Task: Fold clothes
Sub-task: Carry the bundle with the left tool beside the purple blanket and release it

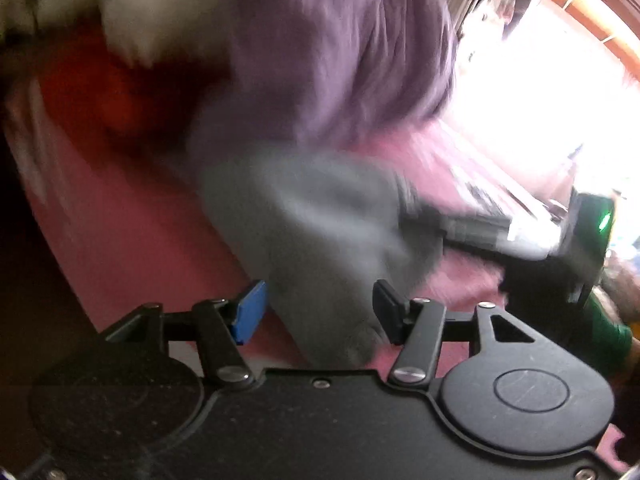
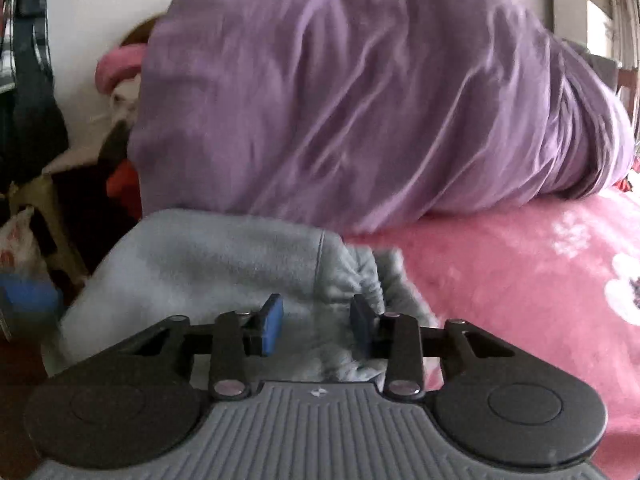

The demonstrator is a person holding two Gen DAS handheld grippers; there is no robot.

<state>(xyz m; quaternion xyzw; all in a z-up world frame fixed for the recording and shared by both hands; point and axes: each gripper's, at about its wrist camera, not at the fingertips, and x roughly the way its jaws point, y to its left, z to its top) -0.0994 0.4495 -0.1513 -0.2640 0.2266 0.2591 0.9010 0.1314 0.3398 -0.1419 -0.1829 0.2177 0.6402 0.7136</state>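
Lying on the pink blanket (image 2: 500,280), grey garment (image 2: 224,264) sits between each hand-held gripper's (image 2: 316,326) spread, unclamped jaws.

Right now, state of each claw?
Left claw: open, grey garment lying between the pads, not pinched.
Right claw: open, over the grey garment, not clamped on it.

You will find no legible text, label, brand name or number in either view. The one sign is a small pale diamond-shaped emblem (image 2: 319,392) on the ribbed grey housing (image 2: 320,432) of your right-hand tool; it carries no readable letters. The left wrist view is too blurred for any marking.
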